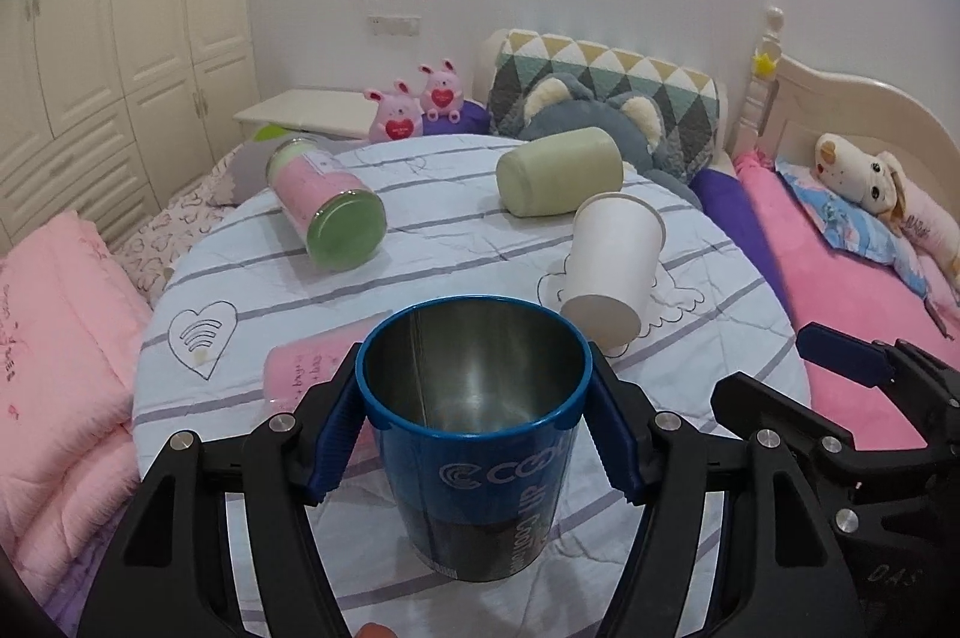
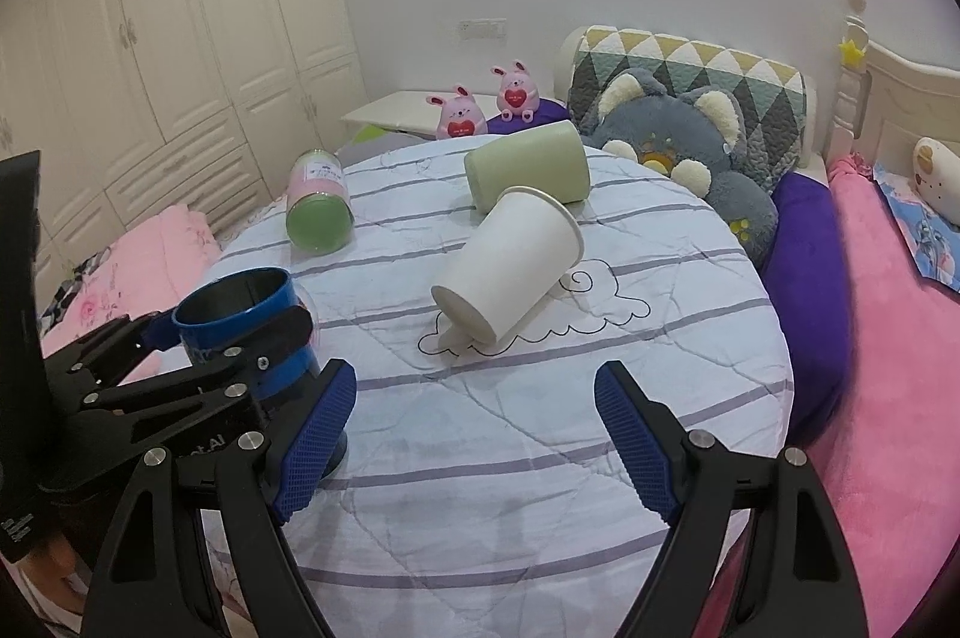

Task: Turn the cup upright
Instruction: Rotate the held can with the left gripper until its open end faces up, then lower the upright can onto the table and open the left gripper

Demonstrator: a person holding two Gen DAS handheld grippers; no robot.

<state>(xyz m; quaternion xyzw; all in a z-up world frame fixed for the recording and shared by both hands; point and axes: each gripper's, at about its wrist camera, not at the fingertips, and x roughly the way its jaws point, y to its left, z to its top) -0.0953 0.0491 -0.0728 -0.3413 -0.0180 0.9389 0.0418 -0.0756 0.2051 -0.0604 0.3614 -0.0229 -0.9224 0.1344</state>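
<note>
My left gripper point(image 1: 474, 410) is shut on a blue metal cup point(image 1: 480, 458) that stands upright, mouth up, on the round table point(image 1: 240, 278). The same cup point(image 2: 240, 314) shows at the left in the right wrist view, with the left gripper around it. My right gripper point(image 2: 474, 428) is open and empty, low over the table's front, right of the blue cup. A white paper cup point(image 1: 612, 272) point(image 2: 510, 266) lies on its side mid-table. A pale green cup point(image 1: 561, 170) point(image 2: 528, 167) and a pink-and-green cup point(image 1: 327, 206) point(image 2: 318, 206) lie on their sides farther back.
The table wears a white striped cloth with heart and cloud drawings. A pink card point(image 1: 312, 368) lies under the left gripper. Behind are a grey plush point(image 2: 678, 128), two pink bunnies point(image 2: 486, 101), a pillow and a bed point(image 2: 900, 338). Wardrobes point(image 2: 180, 38) stand at left.
</note>
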